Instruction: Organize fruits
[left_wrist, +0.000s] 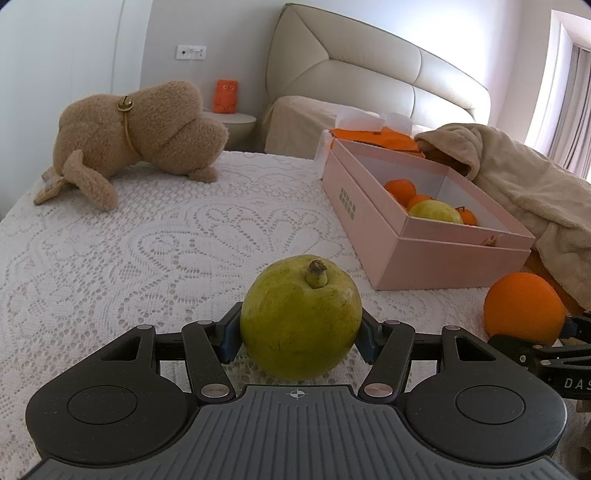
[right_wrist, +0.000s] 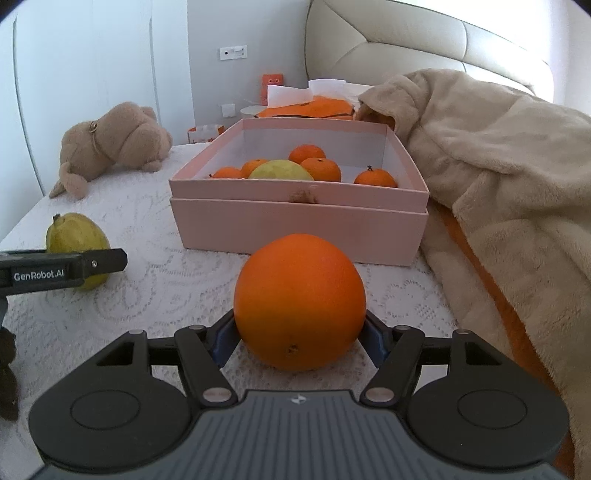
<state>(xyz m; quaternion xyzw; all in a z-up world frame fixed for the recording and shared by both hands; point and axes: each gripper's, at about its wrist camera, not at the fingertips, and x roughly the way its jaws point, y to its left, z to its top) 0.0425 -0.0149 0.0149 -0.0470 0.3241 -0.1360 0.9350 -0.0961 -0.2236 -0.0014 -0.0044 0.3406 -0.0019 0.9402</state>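
While the left gripper (left_wrist: 300, 339) clamps a green guava (left_wrist: 300, 319) on the lace bedspread (left_wrist: 147, 258), the right gripper (right_wrist: 299, 341) clamps a large orange (right_wrist: 299, 301) beside it. Beyond both, toward the bedspread's far right edge, the pink box (right_wrist: 295, 218) holds tangerines (right_wrist: 320, 168) and another guava (right_wrist: 280, 170). A plush dog (left_wrist: 140, 129) lies at the far left corner.

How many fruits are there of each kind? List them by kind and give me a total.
green fruit: 2
large orange: 1
small mandarin: 5, all in the pink box
Total: 8
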